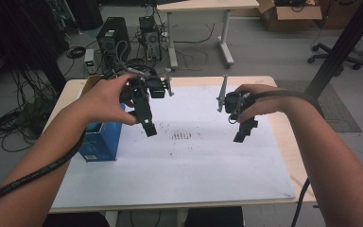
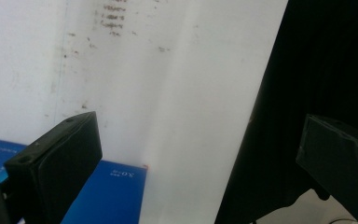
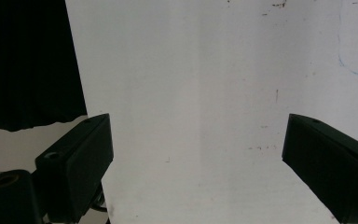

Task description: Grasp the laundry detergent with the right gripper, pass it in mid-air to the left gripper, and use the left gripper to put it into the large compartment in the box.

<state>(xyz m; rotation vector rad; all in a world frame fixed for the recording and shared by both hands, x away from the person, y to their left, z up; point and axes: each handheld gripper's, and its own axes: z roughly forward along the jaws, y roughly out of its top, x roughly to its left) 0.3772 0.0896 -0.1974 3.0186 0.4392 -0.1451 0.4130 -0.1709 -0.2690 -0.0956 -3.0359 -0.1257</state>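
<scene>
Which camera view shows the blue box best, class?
The high view: the blue box stands whole at the white mat's left edge, below the left hand-held gripper. The left gripper view catches just its blue top behind a jaw. The right gripper view faces bare mat.

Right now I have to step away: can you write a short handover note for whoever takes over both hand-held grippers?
Left hand-held gripper: open, empty, held above the white mat.
Right hand-held gripper: open, empty, also above the mat.
Blue box: standing at the mat's left edge, beside the left gripper, nearest thing to grasp.
Done: nothing gripped so far.
Left: probably bring the left gripper to the box and close on it.
</scene>
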